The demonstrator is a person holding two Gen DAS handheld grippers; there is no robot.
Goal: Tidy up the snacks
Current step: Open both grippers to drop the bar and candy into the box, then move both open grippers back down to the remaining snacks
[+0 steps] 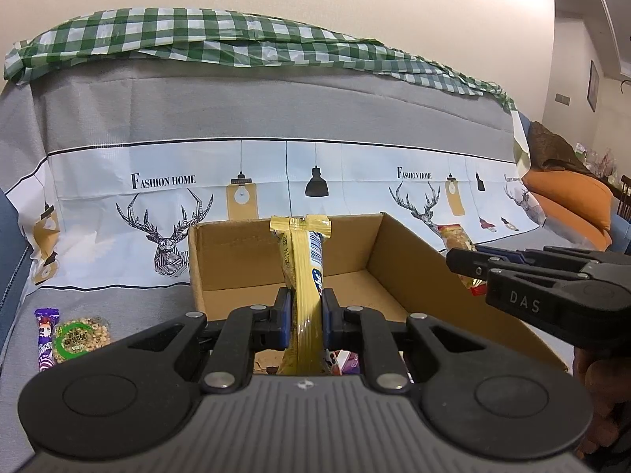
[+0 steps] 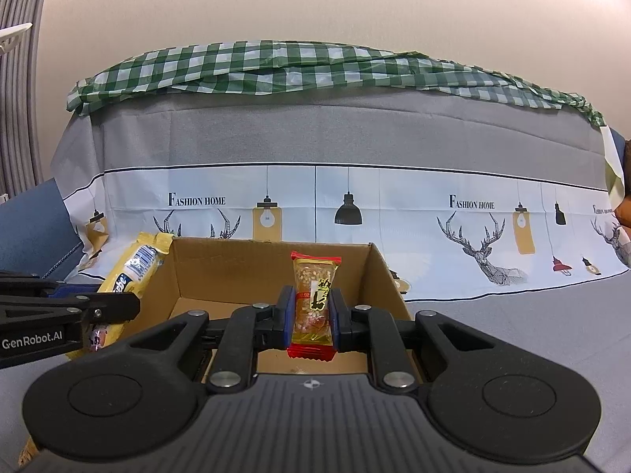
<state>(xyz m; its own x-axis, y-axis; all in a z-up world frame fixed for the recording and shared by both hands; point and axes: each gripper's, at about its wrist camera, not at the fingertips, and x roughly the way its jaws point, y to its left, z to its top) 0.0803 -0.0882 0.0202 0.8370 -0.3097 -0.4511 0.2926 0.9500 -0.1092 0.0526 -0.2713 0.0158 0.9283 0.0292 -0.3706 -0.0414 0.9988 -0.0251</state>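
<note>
Your left claw is clamped on a long yellow bar, its blue pads pressing both sides of the wrapper. The bar stands nearly upright between them, its crimped top end above the box's far wall as seen from the left wrist. In the right wrist view that same bar leans up at the box's left edge.

Your right claw is closed on a small clear packet with red ends and nuts showing inside, held upright over the box. In the left wrist view this claw reaches in from the right above the box's right wall, and only a bit of the packet shows past it.

Both claws hang over the open cardboard box, which sits on a sofa seat draped in grey cloth. Some wrappers lie at the box's near end under your left claw, too hidden to name.

On the seat left of the box lie a purple bar and, touching it, a nut packet with a green ring.

Behind the box, the sofa back carries the cloth's deer print, with a green checked cloth along its top edge.
</note>
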